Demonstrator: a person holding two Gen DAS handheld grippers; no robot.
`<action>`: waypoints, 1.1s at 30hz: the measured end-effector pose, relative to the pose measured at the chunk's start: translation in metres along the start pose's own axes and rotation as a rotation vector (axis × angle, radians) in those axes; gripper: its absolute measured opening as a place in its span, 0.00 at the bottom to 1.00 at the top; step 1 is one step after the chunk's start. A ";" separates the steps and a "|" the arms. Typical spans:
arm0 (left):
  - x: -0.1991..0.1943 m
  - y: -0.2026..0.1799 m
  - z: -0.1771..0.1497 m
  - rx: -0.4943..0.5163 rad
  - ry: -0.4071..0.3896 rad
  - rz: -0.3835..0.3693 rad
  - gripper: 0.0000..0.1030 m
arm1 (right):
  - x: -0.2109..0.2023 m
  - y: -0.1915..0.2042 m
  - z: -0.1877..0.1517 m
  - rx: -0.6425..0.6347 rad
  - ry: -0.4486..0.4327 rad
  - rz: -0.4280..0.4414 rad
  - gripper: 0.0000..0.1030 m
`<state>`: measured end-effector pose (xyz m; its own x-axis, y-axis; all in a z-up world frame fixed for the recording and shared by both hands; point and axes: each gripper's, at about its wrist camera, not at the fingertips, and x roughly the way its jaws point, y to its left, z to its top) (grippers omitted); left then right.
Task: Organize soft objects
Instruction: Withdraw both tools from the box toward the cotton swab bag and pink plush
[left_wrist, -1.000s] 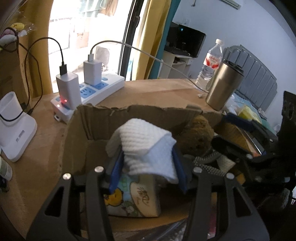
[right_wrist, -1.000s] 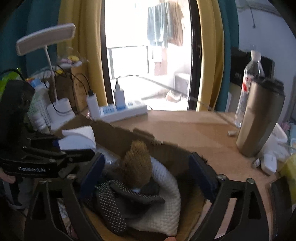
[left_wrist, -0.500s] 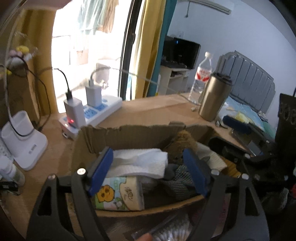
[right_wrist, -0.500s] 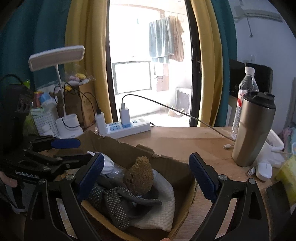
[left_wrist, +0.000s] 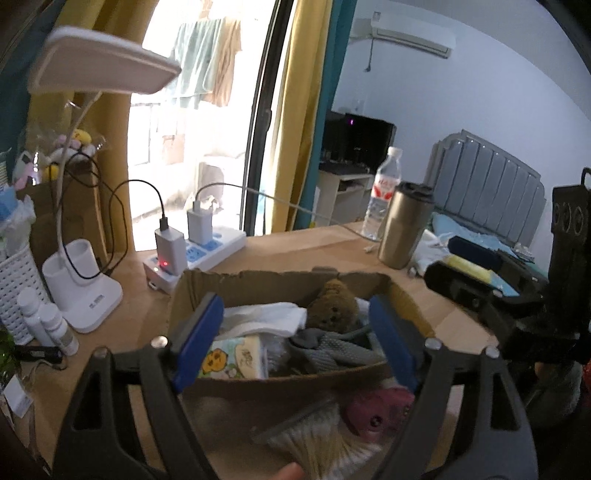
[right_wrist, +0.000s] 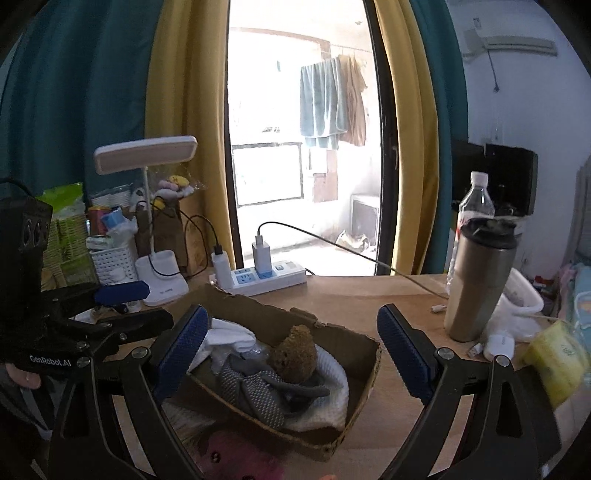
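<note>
A cardboard box (left_wrist: 258, 282) (right_wrist: 365, 365) on the wooden desk holds soft things: a white cloth (left_wrist: 266, 319) (right_wrist: 229, 338), a brown plush bear (left_wrist: 332, 308) (right_wrist: 295, 354), grey gloves (left_wrist: 328, 350) (right_wrist: 255, 387), a white knit piece (right_wrist: 332, 373) and a cartoon tissue pack (left_wrist: 236, 356). My left gripper (left_wrist: 295, 339) is open and empty, raised above and in front of the box. My right gripper (right_wrist: 291, 354) is open and empty, also above the box. A pink plush (left_wrist: 376, 406) (right_wrist: 236, 458) lies in front of the box.
A steel tumbler (left_wrist: 404, 225) (right_wrist: 480, 280) and water bottle (left_wrist: 384, 192) stand at the right. A power strip with chargers (left_wrist: 195, 247) (right_wrist: 258, 275) and a white lamp (left_wrist: 81, 280) (right_wrist: 159, 273) stand behind. A white basket (left_wrist: 16, 288) stands at the left.
My left gripper opened and let the white cloth go into the box, then both grippers drew back and rose away from it.
</note>
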<state>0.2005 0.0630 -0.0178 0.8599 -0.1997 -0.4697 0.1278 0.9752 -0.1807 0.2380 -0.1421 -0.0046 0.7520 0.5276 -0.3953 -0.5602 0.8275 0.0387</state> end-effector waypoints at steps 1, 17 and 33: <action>-0.005 0.000 0.000 -0.004 -0.003 -0.005 0.81 | -0.004 0.001 0.000 -0.001 0.000 -0.002 0.92; -0.042 0.006 -0.046 -0.069 0.010 -0.010 0.82 | -0.035 0.008 -0.037 0.010 0.084 -0.034 0.92; -0.029 0.015 -0.076 -0.086 0.091 -0.041 0.83 | -0.011 0.020 -0.072 0.022 0.214 -0.023 0.92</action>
<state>0.1398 0.0767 -0.0720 0.8057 -0.2513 -0.5363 0.1163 0.9550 -0.2729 0.1932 -0.1448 -0.0659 0.6723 0.4579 -0.5817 -0.5343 0.8440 0.0469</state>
